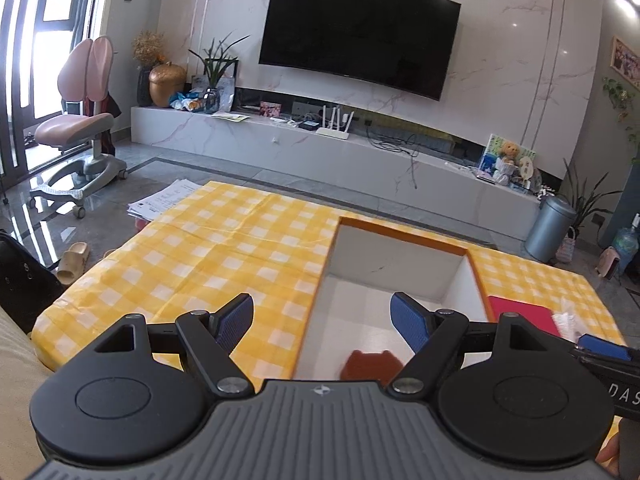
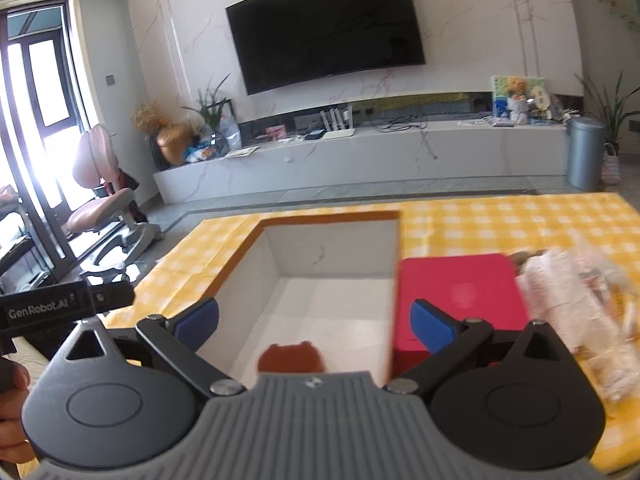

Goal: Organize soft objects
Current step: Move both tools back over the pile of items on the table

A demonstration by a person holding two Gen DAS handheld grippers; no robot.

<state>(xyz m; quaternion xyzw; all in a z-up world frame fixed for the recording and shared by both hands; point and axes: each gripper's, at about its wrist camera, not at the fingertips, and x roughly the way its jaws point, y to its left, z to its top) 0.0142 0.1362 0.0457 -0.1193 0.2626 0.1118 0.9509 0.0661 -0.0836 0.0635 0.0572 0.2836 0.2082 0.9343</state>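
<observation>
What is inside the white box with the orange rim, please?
Inside the box, one brown soft object lies on the white floor near the front wall. The rest of the visible floor is bare. The right gripper's body covers the object's lower part and the nearest strip of floor.

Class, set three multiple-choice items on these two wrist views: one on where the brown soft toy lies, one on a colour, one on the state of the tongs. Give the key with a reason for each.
1. Where is the brown soft toy?
A. inside the white box
B. on the red box
C. on the floor

2. What colour is the checked cloth?
A. green
B. yellow
C. blue

3. How do the right tongs stand?
A. shut on the toy
B. shut, empty
C. open, empty

Key: 1 A, it rests on the floor of the white box; 2 B, yellow and white squares; 3 C, blue pads wide apart, nothing between.
</observation>
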